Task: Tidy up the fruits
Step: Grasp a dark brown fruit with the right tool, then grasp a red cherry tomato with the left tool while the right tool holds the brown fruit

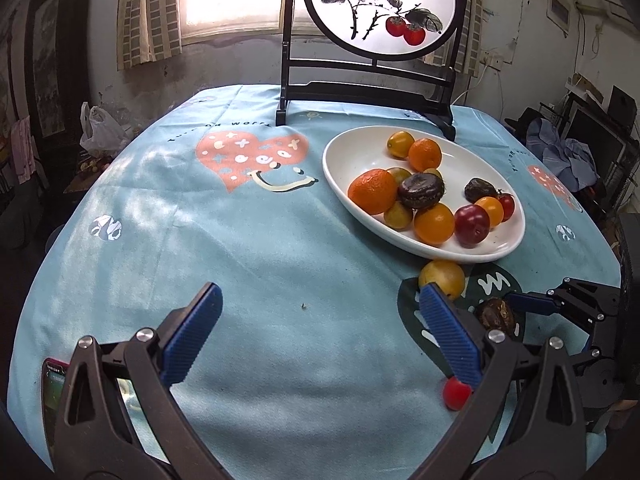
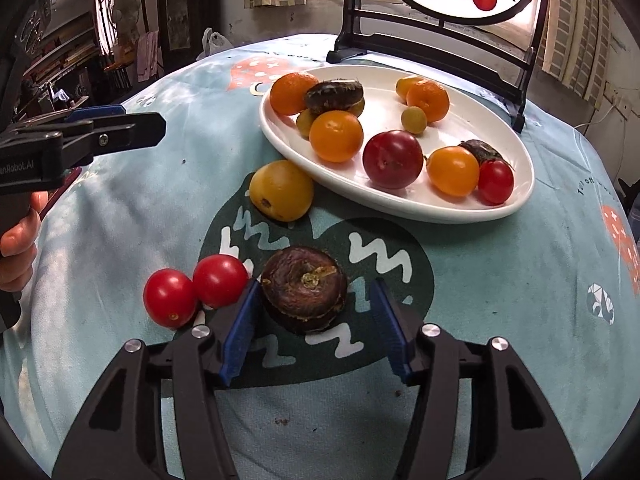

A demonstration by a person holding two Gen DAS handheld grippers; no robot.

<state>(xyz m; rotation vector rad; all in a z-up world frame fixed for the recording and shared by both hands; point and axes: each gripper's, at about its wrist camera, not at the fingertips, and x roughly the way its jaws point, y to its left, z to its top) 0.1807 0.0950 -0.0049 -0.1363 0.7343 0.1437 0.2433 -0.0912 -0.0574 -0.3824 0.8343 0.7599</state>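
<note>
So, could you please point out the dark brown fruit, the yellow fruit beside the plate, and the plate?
dark brown fruit [image 2: 304,294], right wrist view, top by stem
yellow fruit [image 2: 281,191], right wrist view, centre
plate [image 2: 516,196], right wrist view, near rim

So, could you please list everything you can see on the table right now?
plate: one, white, oval, far right side of the tablecloth
orange fruits: four, on the plate
small yellow-green fruits: at least four, on the plate
dark brown fruits: two, on the plate
plum: one, dark red, on the plate
plate tomato: one, red, at the plate's near end
yellow fruit: one, on the cloth against the plate
loose tomatoes: two, red, touching, near edge
loose dark fruit: one, brown, between the right jaws
tablecloth: one, light blue
painted screen: one, black frame, back
phone: one, near left
left gripper: open, empty
right gripper: open
hand: holding the left gripper
</note>
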